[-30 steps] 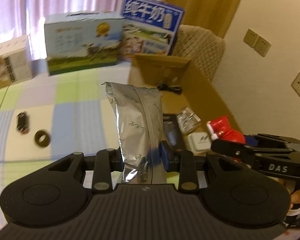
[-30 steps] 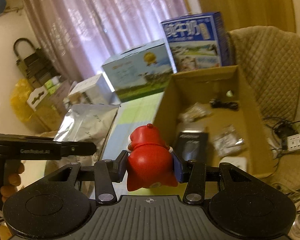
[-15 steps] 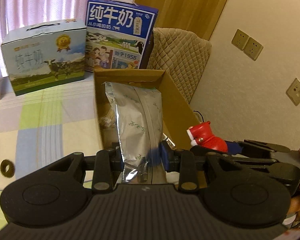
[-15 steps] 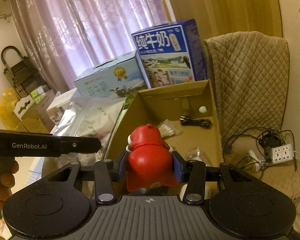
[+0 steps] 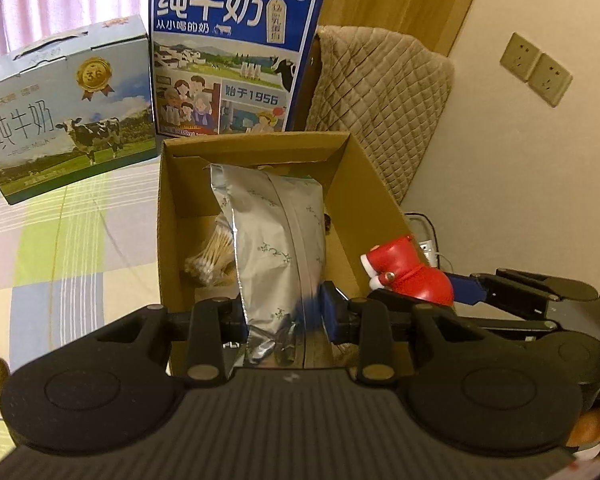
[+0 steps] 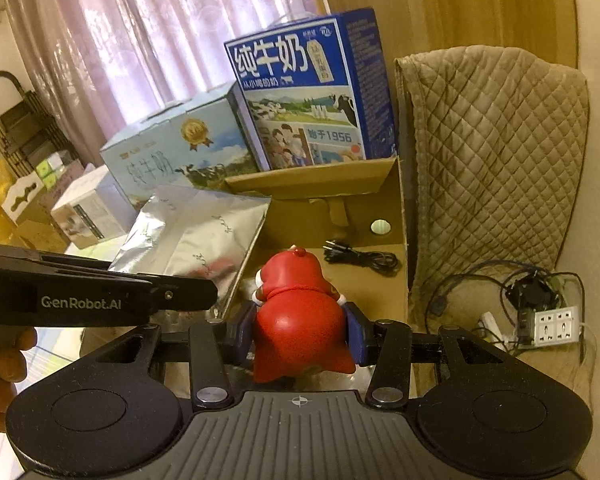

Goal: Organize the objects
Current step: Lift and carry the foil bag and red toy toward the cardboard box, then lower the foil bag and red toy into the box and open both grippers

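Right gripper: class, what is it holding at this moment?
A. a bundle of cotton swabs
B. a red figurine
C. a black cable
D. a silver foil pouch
B: the right gripper is shut on the red figurine, its blue pads pressed to both sides, above the cardboard box; the silver foil pouch sits in the left gripper.

Two milk cartons [image 5: 236, 52], one cardboard box [image 5: 374, 184]

Silver pouch [image 5: 276, 240] (leaf-printed), red figurine [image 6: 300, 316].
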Action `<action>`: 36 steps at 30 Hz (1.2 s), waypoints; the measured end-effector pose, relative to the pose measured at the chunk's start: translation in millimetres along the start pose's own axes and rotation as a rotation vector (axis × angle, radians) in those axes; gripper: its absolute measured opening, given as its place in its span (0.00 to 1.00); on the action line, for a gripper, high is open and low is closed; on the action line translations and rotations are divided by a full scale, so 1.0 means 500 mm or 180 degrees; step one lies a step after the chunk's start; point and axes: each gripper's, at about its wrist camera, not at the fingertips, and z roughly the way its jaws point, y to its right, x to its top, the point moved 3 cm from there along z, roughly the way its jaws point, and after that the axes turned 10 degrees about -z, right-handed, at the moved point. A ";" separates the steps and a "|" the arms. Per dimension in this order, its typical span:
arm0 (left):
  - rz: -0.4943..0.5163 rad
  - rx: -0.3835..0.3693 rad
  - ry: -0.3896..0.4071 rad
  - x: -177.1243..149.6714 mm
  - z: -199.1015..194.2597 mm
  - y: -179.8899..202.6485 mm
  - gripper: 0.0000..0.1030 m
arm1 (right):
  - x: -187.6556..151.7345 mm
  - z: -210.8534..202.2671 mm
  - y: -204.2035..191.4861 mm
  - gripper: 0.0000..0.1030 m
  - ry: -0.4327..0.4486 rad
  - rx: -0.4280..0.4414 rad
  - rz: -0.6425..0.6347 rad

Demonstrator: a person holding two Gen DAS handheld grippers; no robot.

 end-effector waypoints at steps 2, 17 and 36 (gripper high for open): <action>-0.0006 0.0044 -0.0030 0.009 0.019 -0.001 0.27 | 0.006 0.018 0.007 0.42 -0.0043 -0.0017 -0.0043; -0.0014 0.0204 -0.0184 0.068 0.126 -0.017 0.27 | 0.040 0.136 0.042 0.42 -0.0289 -0.0189 -0.0446; -0.0081 0.0257 -0.0205 0.098 0.187 -0.050 0.29 | 0.060 0.188 0.045 0.42 -0.0303 -0.0281 -0.0641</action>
